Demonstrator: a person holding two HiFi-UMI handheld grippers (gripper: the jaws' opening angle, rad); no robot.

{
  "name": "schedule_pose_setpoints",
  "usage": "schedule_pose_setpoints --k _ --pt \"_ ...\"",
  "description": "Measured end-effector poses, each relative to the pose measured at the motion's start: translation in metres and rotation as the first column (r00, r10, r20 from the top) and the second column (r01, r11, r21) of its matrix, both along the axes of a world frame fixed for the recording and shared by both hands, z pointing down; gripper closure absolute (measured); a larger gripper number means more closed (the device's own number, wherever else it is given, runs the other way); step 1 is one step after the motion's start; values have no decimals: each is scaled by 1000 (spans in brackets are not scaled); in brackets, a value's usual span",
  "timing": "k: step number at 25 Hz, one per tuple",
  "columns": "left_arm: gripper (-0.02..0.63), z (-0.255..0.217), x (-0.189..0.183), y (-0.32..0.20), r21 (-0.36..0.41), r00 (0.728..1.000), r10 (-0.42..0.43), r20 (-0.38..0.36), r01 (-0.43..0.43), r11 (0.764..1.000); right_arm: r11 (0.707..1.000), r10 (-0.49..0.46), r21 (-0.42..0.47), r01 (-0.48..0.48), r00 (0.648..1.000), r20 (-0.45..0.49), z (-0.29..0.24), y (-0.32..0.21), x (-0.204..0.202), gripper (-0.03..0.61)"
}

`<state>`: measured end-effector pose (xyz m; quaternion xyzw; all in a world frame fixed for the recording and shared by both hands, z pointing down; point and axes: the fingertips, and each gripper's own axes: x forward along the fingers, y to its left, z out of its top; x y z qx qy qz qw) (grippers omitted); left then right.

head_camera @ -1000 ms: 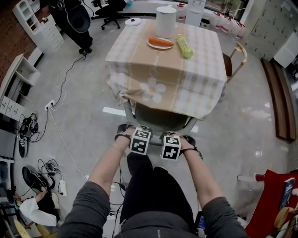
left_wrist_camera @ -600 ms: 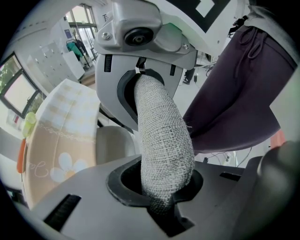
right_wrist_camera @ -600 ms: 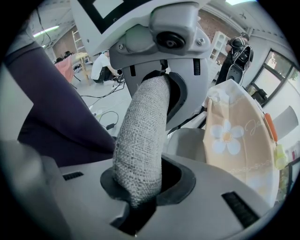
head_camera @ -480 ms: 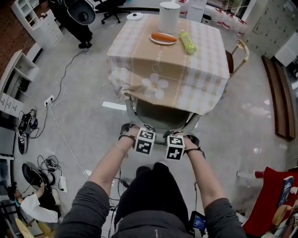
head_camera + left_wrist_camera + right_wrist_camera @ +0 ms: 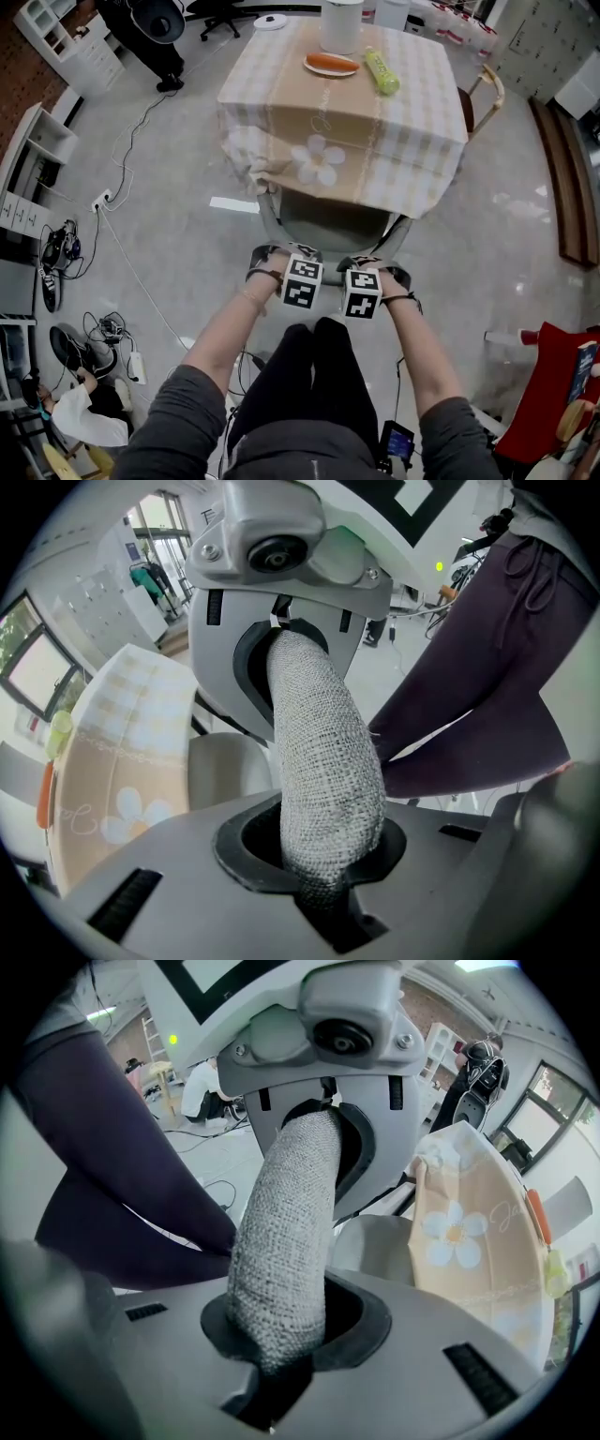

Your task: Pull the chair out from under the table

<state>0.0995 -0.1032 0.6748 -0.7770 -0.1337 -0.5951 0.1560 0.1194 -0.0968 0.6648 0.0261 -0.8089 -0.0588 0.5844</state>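
At the far end of the table (image 5: 347, 127), a plate (image 5: 330, 73), bottle (image 5: 381, 70) just right, container (image 5: 341, 23) behind. At the near edge, a chair (image 5: 333, 225), left gripper (image 5: 281, 255) and right gripper (image 5: 375, 262) side by side on its near rail.

Head view: from high up, looking steeply down, chair (image 5: 328, 225) near, table (image 5: 356, 103) far. Gripper views: very close, facing down. Shared by all: chair, table.

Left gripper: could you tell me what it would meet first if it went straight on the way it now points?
The chair's woven back rail: the left gripper has its jaws shut on it, so nothing lies between them.
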Motion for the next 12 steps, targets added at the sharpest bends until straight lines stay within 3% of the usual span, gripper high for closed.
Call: schedule_pose_setpoints --k 12 --pt "538 1 -1 9 5 1000 2 6 -2 1000 1000 0 4 0 1000 -7 2 9 -1 509"
